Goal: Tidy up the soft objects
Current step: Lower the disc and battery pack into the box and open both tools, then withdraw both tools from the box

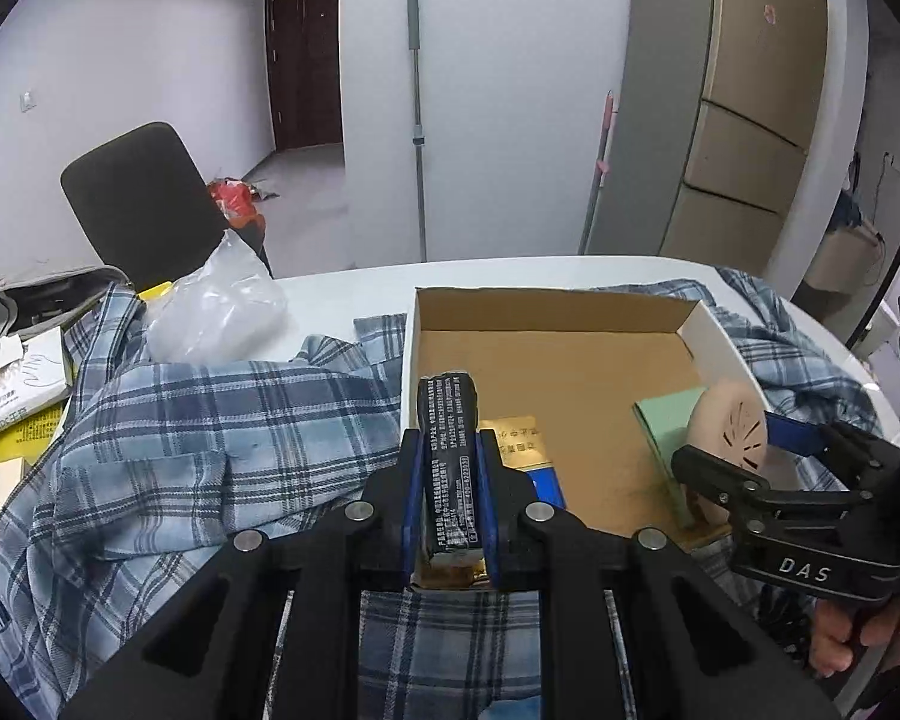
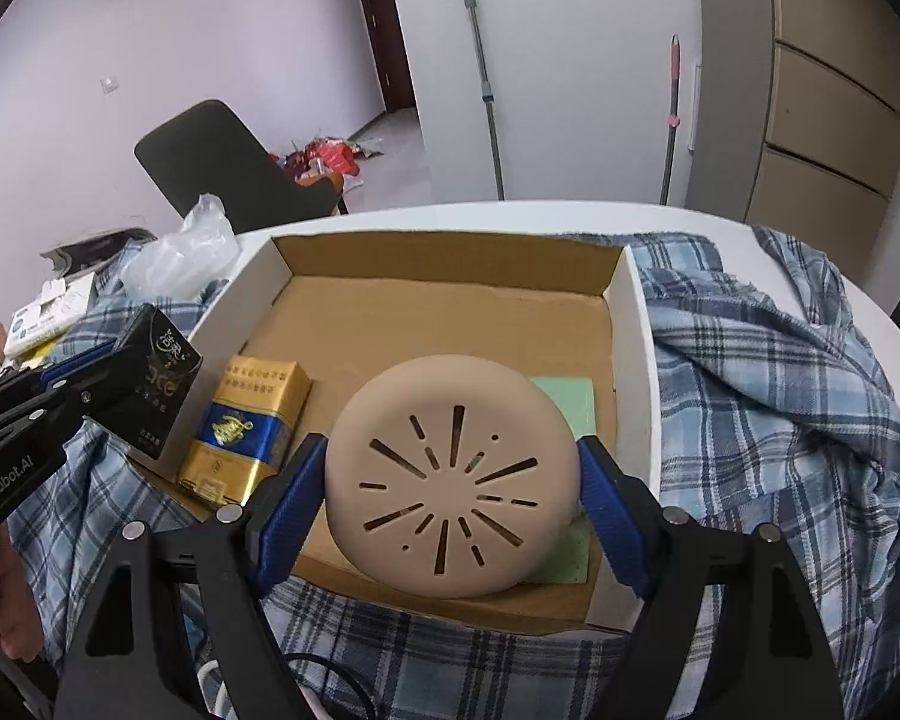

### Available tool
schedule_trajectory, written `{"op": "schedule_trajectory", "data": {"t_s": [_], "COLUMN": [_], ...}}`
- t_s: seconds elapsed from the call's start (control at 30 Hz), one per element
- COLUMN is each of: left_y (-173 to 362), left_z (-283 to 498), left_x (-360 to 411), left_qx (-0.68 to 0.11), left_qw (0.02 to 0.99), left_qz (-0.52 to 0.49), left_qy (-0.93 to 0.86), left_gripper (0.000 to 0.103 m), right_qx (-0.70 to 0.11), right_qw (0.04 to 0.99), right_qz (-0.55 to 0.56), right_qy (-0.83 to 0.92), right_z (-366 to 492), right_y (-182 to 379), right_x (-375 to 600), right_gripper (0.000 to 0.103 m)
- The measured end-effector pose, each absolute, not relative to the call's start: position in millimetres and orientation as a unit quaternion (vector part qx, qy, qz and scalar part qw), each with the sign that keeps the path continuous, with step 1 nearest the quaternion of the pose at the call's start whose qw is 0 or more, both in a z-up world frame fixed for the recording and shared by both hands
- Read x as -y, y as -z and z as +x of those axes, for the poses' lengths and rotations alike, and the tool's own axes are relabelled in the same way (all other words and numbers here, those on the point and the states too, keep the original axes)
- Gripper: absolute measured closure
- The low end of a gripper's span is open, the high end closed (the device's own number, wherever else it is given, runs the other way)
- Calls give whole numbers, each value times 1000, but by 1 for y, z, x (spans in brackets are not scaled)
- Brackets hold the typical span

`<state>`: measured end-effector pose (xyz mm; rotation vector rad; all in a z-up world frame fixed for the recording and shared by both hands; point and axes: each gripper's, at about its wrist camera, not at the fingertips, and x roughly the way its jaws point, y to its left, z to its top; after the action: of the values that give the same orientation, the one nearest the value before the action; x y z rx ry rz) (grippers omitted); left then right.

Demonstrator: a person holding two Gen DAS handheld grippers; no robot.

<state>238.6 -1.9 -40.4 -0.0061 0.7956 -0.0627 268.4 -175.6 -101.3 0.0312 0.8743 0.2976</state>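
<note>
An open cardboard box [image 1: 714, 336] [image 2: 633, 360] sits on a table over a blue plaid shirt [image 1: 210, 420] [image 2: 780, 390]. My left gripper [image 1: 448, 468] is shut on a black pack [image 1: 450, 462] [image 2: 156, 384] at the box's near left edge. My right gripper [image 2: 453, 474] is shut on a round beige slotted disc [image 2: 450, 474] [image 1: 729, 426], held over a green pad [image 2: 570, 399] [image 1: 669, 420] in the box's near right corner. A gold and blue pack [image 2: 240, 432] [image 1: 519, 438] lies in the box at the near left.
A clear plastic bag [image 1: 216, 306] [image 2: 180, 252] and several boxes [image 1: 18, 384] lie on the table's left. A dark chair [image 1: 144, 204] [image 2: 222, 162] stands behind. Mop handles [image 1: 417, 120] lean on the wall. Wooden drawers [image 2: 834, 120] stand at the right.
</note>
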Motion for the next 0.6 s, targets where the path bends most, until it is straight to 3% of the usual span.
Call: {"op": "schedule_trajectory", "data": {"t_s": [0.37, 0.47, 0.53, 0.6], "left_y": [43, 39, 35, 30], "left_z": [241, 238, 235, 231], "left_x": [-2, 0, 4, 6], "left_qx": [-387, -375, -363, -350], "left_qw": [922, 927, 931, 937], "left_qz": [-11, -3, 6, 12], "left_qy": [24, 24, 26, 18], "left_gripper": [82, 67, 41, 41], "right_qx": [-429, -416, -408, -398], "right_qw": [893, 899, 903, 907], "right_qz": [31, 35, 33, 34], "right_qy": [-134, -132, -131, -132], "right_z": [273, 270, 268, 266], "right_y": [103, 98, 93, 86], "right_x": [184, 186, 186, 187], "right_gripper": [16, 11, 10, 10]}}
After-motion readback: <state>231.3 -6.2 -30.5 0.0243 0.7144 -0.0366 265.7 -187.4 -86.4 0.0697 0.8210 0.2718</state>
